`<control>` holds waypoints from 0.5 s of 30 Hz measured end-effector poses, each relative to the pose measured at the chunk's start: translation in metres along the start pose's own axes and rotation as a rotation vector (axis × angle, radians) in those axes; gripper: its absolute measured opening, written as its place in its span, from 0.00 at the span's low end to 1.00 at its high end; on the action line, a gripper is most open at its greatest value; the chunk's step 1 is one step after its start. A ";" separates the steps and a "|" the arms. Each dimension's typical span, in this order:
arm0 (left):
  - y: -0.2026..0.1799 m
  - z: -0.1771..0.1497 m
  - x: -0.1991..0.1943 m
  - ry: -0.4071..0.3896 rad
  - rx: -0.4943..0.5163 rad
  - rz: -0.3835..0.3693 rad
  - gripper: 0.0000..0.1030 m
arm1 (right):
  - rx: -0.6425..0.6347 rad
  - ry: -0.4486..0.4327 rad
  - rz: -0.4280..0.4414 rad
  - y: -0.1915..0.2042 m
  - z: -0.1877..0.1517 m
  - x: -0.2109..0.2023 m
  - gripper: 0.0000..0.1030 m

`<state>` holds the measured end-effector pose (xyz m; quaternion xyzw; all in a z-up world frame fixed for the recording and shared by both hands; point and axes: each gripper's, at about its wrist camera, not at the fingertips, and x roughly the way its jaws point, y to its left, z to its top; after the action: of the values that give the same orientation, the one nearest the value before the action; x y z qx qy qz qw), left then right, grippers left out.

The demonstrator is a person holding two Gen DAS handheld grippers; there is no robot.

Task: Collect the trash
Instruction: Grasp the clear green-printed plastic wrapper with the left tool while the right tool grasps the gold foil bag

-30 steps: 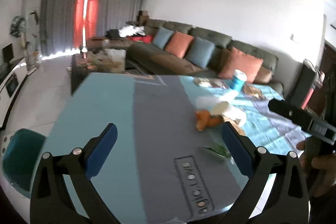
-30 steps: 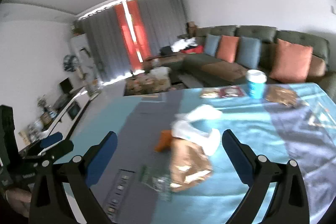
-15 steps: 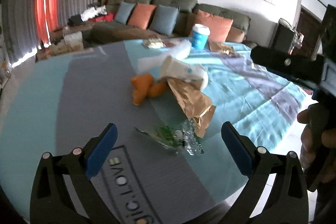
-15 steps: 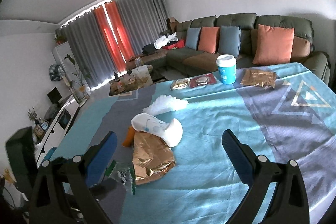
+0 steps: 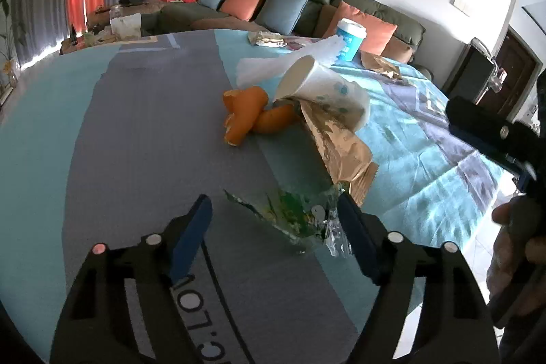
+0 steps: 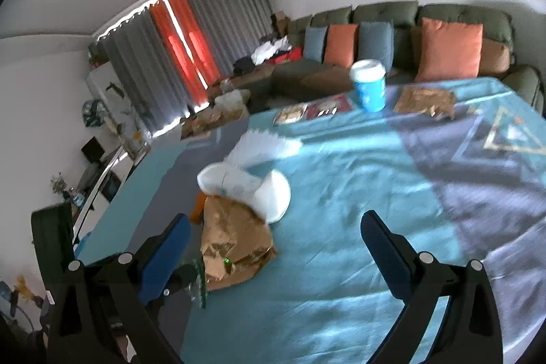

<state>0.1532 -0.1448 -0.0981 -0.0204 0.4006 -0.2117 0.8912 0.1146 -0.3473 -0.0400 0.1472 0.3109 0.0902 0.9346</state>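
I am on the first pick of the clean-up: my left gripper (image 5: 273,214) is down at the table (image 5: 136,132) with the crinkled green wrapper (image 5: 297,215) lying between its blue pads. The jaws have just been closing, yet they are still spread; the right pad sits at the wrapper's edge, and I cannot tell for sure whether it already touches, since the clear film blurs there. The left pad is well clear of it.

Next I need to keep closing until both pads pinch the wrapper, then lift it off the cloth without dragging the brown bag (image 5: 341,149) just behind it.

My right gripper (image 6: 273,248) hangs above the blue cloth with jaws wide apart and nothing between them. The bag and the tipped white cup (image 6: 252,190) lie towards its left pad.

Compared with a second ago, the left gripper has swung down and in: then it looked across the table at the room, the trash pile far off to the right. Now the wrapper fills the gap, with the orange peel (image 5: 249,115) and cup close ahead.
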 end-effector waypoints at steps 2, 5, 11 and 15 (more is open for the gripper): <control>0.000 -0.001 0.001 0.005 0.000 -0.007 0.67 | -0.008 0.035 0.027 0.004 -0.005 0.009 0.93; 0.001 -0.001 0.005 0.006 0.003 -0.006 0.63 | -0.026 0.076 0.040 0.011 -0.010 0.022 0.92; 0.003 0.000 0.006 0.008 0.011 -0.019 0.48 | -0.009 0.144 0.071 0.017 -0.012 0.047 0.83; 0.005 0.000 0.006 0.004 0.014 -0.023 0.40 | -0.006 0.179 0.084 0.020 -0.013 0.060 0.69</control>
<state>0.1580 -0.1426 -0.1035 -0.0184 0.4006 -0.2247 0.8881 0.1522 -0.3099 -0.0763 0.1489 0.3865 0.1429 0.8989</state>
